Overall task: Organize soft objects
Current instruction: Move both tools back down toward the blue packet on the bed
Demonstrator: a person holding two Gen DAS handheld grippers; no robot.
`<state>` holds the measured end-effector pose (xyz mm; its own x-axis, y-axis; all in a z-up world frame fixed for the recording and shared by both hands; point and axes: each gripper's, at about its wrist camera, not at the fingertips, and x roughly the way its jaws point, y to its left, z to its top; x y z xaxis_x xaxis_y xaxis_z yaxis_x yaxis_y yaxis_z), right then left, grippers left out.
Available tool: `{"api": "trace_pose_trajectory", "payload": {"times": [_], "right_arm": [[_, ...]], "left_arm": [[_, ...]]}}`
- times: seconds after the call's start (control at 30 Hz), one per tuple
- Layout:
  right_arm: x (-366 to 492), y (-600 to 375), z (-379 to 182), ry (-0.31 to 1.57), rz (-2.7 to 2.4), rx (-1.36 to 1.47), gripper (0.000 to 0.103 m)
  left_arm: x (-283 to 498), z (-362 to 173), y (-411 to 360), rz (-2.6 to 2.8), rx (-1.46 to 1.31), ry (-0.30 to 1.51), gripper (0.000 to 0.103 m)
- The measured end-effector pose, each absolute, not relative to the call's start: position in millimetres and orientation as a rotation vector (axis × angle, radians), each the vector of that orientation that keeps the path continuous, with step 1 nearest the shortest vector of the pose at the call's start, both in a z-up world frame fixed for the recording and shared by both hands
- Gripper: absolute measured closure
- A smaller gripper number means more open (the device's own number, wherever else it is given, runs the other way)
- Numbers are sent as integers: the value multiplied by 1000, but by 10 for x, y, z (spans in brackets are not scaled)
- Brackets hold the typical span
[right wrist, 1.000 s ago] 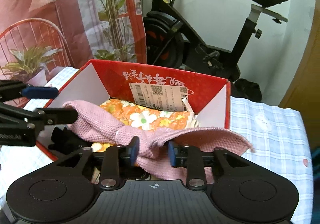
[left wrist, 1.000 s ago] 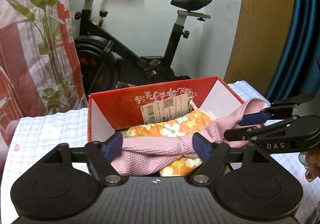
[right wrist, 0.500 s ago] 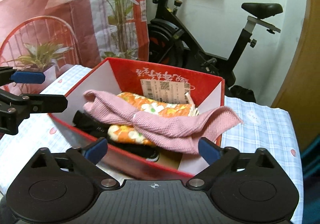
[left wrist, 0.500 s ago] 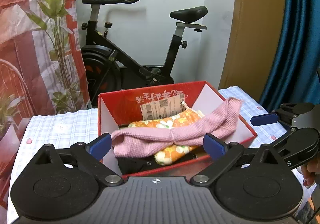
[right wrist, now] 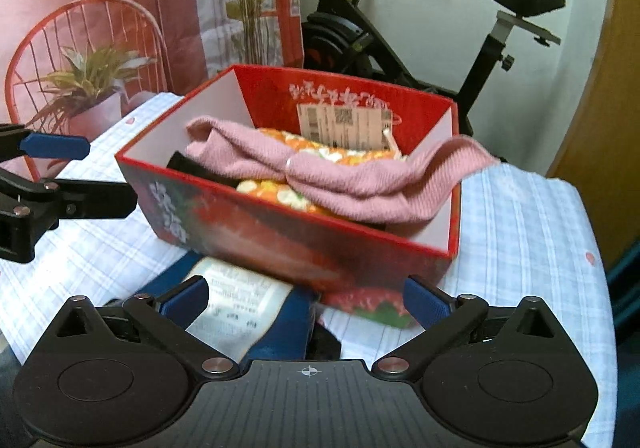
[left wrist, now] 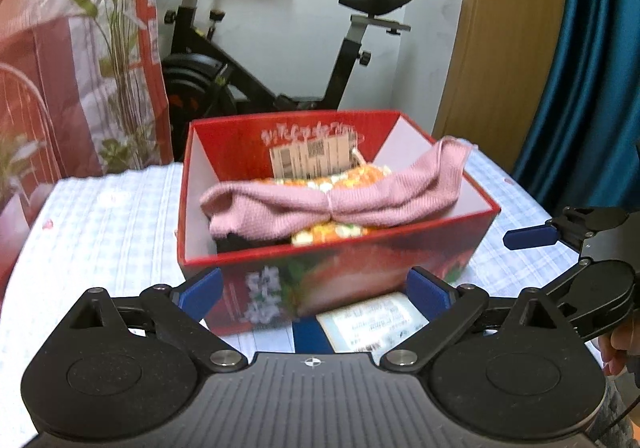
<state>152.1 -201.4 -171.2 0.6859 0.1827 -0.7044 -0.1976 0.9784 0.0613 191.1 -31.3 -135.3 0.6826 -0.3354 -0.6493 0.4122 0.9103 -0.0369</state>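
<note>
A red cardboard box (left wrist: 400,248) (right wrist: 280,232) stands on the checked tablecloth. Inside it a pink knitted cloth (left wrist: 332,199) (right wrist: 360,175) lies across an orange flowered cloth (left wrist: 332,234) (right wrist: 280,191), with a dark item (right wrist: 188,163) underneath; the pink cloth's right end hangs over the box's right wall. My left gripper (left wrist: 316,290) is open and empty, in front of the box. My right gripper (right wrist: 308,298) is open and empty, also in front of the box. Each gripper shows at the edge of the other's view.
A blue packet with a white label (left wrist: 368,324) (right wrist: 236,300) lies on the tablecloth (left wrist: 108,215) against the box's front. An exercise bike (left wrist: 280,67) stands behind the table, a plant and red chair (right wrist: 80,59) to the left, a blue curtain (left wrist: 592,67) to the right.
Both grippers have let go of the pink cloth, opened wide and drawn back from the box. The cloth now rests in the box.
</note>
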Motion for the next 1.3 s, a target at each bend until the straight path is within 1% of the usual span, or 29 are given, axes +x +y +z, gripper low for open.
{"api": "trace_pose_trajectory", "payload": {"times": [0.23, 0.47, 0.57, 0.67, 0.77, 0.83, 0.93, 1.07, 1.23, 1.3], "right_arm": [[1453, -1996, -1927, 812, 213, -29, 1], [1373, -1974, -2137, 812, 229, -45, 4], [1339, -1980, -2230, 810, 228, -41, 6], [1285, -1978, -2324, 802, 232, -36, 7], [1213, -1971, -2410, 787, 238, -37, 8], [1159, -1973, -2471, 778, 242, -25, 9], [1064, -1970, -2568, 764, 244, -19, 10], [950, -1960, -2661, 734, 244, -13, 12], [870, -1959, -2726, 698, 245, 12, 19], [846, -1942, -2740, 684, 242, 4, 20]], "left_arm": [[1870, -1568, -232, -412, 85, 746, 4], [1817, -1723, -202, -427, 75, 774, 6], [1777, -1790, -203, -421, 78, 778, 8], [1750, -1852, -190, -424, 64, 787, 13], [1720, -1900, -175, -433, 50, 790, 20], [1694, -1934, -166, -437, 39, 793, 28], [1668, -1980, -131, -445, 13, 802, 32], [1608, -2046, -90, -455, -19, 809, 33], [1524, -2147, -59, -456, -61, 813, 34], [1504, -2211, -54, -452, -85, 822, 34]]}}
